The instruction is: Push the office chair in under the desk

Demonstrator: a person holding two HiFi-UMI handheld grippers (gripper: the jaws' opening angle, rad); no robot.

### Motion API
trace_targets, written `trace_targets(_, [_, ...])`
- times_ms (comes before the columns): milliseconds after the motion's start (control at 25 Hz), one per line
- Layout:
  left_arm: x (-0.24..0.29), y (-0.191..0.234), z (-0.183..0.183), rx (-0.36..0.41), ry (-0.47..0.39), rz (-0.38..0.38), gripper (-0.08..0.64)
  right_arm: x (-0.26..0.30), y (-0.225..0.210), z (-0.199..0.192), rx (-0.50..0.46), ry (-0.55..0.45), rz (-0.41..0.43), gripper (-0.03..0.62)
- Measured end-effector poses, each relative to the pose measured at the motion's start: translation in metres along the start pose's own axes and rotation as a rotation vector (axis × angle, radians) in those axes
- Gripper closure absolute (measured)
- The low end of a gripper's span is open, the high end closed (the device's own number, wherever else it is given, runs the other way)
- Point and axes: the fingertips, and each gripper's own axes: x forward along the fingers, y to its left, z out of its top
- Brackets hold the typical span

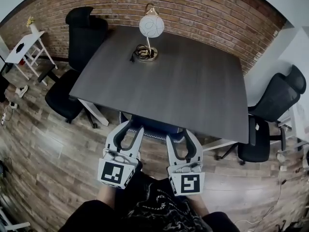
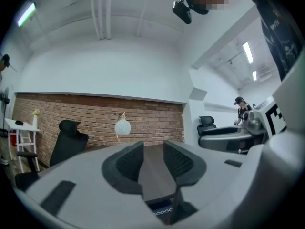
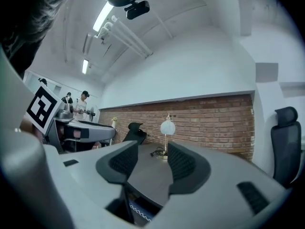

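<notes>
The left gripper (image 1: 133, 127) and right gripper (image 1: 179, 136) have their jaws apart, with nothing between them. Between the two sits the dark office chair with white zigzag stitching (image 1: 153, 126), tucked under the near edge of the dark grey rectangular wooden desk (image 1: 193, 86). Only a strip of the chair's back shows, and whether the gripper tips touch it is unclear.

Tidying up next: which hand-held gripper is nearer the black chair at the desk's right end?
Right. The right hand-held gripper is at the desk's near edge, the black chair off to its right; the left hand-held gripper lies farther left.
</notes>
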Motion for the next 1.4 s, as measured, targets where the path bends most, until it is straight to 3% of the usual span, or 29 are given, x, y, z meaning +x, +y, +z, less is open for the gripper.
trace_targets(200, [-0.007,0.0,0.0,-0.013,0.001,0.037,0.498,-0.001,-0.004,0.003,0.001,-0.003,-0.01,0.494])
trace_targets(360, [-0.012,0.011,0.005,-0.095,-0.044,0.079,0.538,-0.002,-0.001,0.011,0.048,-0.014,0.01,0.568])
trace_targets(560, [-0.012,0.012,0.011,-0.075,-0.058,0.091,0.552,-0.001,0.002,0.019,0.024,-0.03,0.018,0.588])
trace_targets(1000, [0.001,-0.009,0.023,-0.032,-0.075,0.02,0.552,-0.001,-0.012,0.026,-0.005,-0.055,-0.014,0.589])
trace_targets(1400, [0.008,-0.021,0.023,-0.008,-0.075,0.034,0.552,-0.003,-0.014,0.015,-0.003,-0.039,-0.003,0.589])
